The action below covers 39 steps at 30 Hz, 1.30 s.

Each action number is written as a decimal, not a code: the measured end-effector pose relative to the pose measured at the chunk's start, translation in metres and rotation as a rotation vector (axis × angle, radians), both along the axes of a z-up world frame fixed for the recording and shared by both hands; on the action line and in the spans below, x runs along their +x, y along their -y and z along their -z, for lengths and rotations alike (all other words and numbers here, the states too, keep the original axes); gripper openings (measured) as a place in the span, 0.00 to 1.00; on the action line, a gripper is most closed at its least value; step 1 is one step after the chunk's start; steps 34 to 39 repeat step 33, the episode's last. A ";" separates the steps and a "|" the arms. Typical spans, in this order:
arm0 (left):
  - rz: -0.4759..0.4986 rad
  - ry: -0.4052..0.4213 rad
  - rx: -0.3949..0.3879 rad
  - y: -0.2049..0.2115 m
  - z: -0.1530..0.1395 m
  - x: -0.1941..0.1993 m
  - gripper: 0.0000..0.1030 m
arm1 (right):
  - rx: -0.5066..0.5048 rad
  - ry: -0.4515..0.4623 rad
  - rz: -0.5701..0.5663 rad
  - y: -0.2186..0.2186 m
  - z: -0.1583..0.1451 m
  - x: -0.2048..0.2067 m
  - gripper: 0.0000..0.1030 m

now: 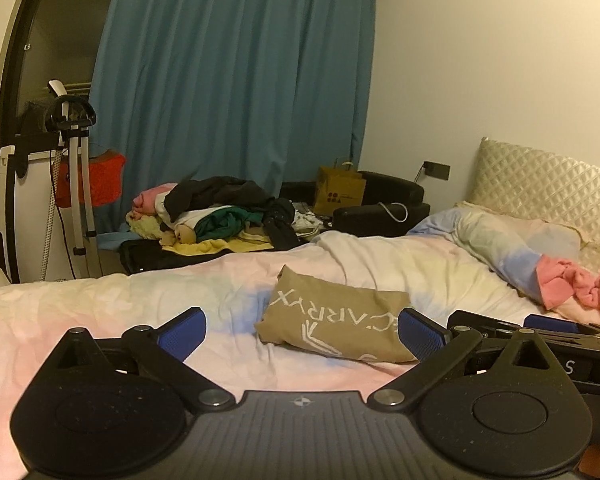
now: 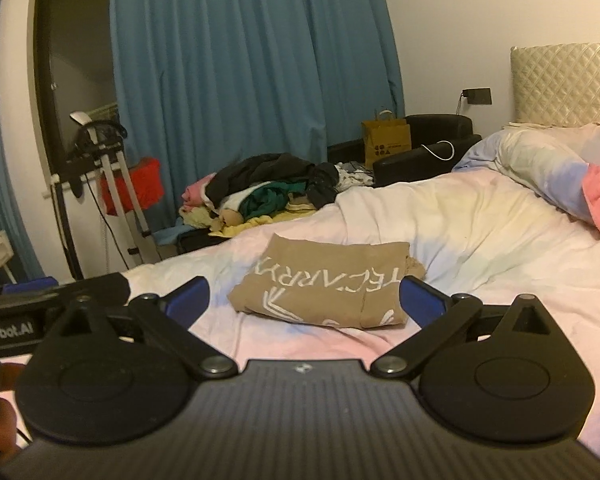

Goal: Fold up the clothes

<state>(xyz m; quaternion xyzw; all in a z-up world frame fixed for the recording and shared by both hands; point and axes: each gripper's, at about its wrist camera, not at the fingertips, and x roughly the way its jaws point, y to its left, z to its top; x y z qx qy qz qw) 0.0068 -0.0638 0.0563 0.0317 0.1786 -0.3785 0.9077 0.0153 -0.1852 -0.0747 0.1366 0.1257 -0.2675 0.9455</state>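
A tan garment with white lettering (image 1: 336,320) (image 2: 328,288) lies folded into a neat rectangle on the pale pastel bedsheet (image 1: 100,304) (image 2: 500,240). My left gripper (image 1: 302,330) stands open just short of it, blue pads wide apart, nothing between them. My right gripper (image 2: 304,300) is also open, held back from the garment's near edge. Each gripper shows at the side of the other's view. A pile of unfolded clothes (image 1: 220,216) (image 2: 268,192) lies beyond the bed's far edge.
A rolled pastel duvet (image 1: 500,240) with a pink cloth (image 1: 580,284) lies by the quilted headboard (image 1: 548,188). Blue curtains (image 1: 236,80), a garment steamer stand (image 1: 76,184), a brown paper bag (image 1: 338,192) and black seats (image 1: 380,208) stand behind the bed.
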 end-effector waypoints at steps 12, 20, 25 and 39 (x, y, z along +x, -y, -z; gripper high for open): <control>-0.054 -0.031 0.018 -0.012 0.032 0.014 1.00 | -0.030 -0.029 0.017 -0.011 0.029 0.006 1.00; -0.067 -0.035 0.023 -0.020 0.038 0.006 1.00 | -0.056 -0.031 0.030 -0.016 0.026 0.002 1.00; -0.074 -0.035 0.006 -0.023 0.037 0.005 1.00 | -0.063 -0.046 0.023 -0.019 0.026 0.003 1.00; -0.080 -0.037 0.013 -0.026 0.037 0.006 1.00 | -0.064 -0.056 0.020 -0.019 0.026 0.002 1.00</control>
